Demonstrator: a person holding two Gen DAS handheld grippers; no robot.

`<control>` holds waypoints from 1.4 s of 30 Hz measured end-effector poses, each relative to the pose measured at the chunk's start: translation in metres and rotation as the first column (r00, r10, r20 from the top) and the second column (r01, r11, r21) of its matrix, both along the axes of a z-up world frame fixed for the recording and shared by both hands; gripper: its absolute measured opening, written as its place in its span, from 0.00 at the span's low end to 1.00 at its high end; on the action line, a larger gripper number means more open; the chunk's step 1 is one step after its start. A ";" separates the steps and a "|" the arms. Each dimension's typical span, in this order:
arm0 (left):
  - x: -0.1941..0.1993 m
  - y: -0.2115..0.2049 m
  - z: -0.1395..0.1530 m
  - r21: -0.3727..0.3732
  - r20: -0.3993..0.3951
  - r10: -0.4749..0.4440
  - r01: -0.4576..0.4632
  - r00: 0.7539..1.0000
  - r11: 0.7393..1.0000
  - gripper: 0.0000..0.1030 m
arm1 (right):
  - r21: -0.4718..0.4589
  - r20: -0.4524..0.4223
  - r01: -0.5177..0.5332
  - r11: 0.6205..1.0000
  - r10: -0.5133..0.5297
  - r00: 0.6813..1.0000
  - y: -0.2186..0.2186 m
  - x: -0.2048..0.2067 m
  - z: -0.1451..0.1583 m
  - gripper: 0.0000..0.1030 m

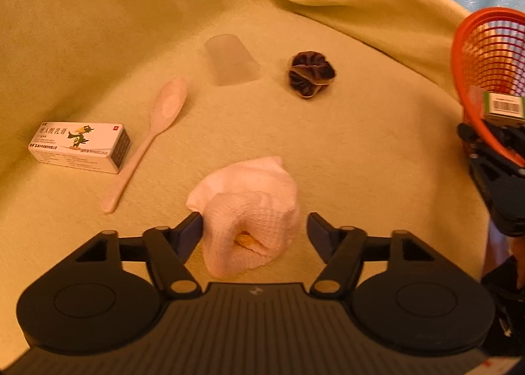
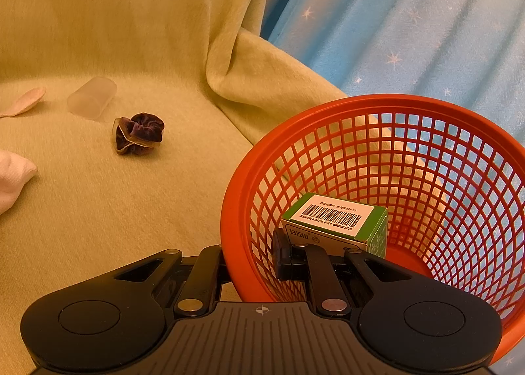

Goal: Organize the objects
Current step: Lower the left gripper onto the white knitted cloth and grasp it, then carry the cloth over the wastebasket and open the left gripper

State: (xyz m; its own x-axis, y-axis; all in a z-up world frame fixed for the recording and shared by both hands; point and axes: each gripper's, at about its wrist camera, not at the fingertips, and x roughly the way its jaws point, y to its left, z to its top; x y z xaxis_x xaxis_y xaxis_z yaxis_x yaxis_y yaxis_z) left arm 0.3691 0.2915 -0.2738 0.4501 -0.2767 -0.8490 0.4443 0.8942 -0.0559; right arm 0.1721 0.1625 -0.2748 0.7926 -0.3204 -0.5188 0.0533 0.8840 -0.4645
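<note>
Left wrist view. The left gripper (image 1: 254, 227) occupies the lower centre of the frame with its jaws spread. A crumpled white cloth (image 1: 247, 214) lies between the two fingers on the yellow-green blanket (image 1: 361, 161). The finger at lower left touches the cloth's edge; the finger at lower right stands clear of it, so the cloth is not pinched. A small yellowish patch shows in a fold of the cloth, too indistinct to identify. At the left edge lies a white medicine box (image 1: 80, 147) printed with a cartoon bird. A pale plastic spoon (image 1: 149, 142) runs diagonally just beside it, bowl toward the upper centre. A frosted translucent cup (image 1: 231, 60) lies on its side at upper centre. A dark velvet scrunchie (image 1: 310, 74) sits to the right of the cup, apart from it. The orange mesh basket (image 1: 469, 43) enters at the right edge.

Right wrist view. The right gripper (image 2: 249, 257) sits at lower centre, its fingers pressed together on the near rim of the basket, one finger outside the wall and one inside. The basket is tilted, its mouth facing the camera. A green-and-white barcoded box (image 2: 338, 222) rests inside it against the lower wall, just behind the inner finger. A blue star-patterned curtain (image 2: 410, 30) fills the upper right. The scrunchie, cup, spoon bowl and a corner of the cloth appear along the left side.
</note>
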 end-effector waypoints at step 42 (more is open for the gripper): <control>-0.005 -0.051 0.131 -0.169 0.193 -0.233 0.266 0.953 0.949 0.26 | -0.002 -0.003 -0.001 1.000 0.001 1.000 0.001 0.001 -0.001 0.09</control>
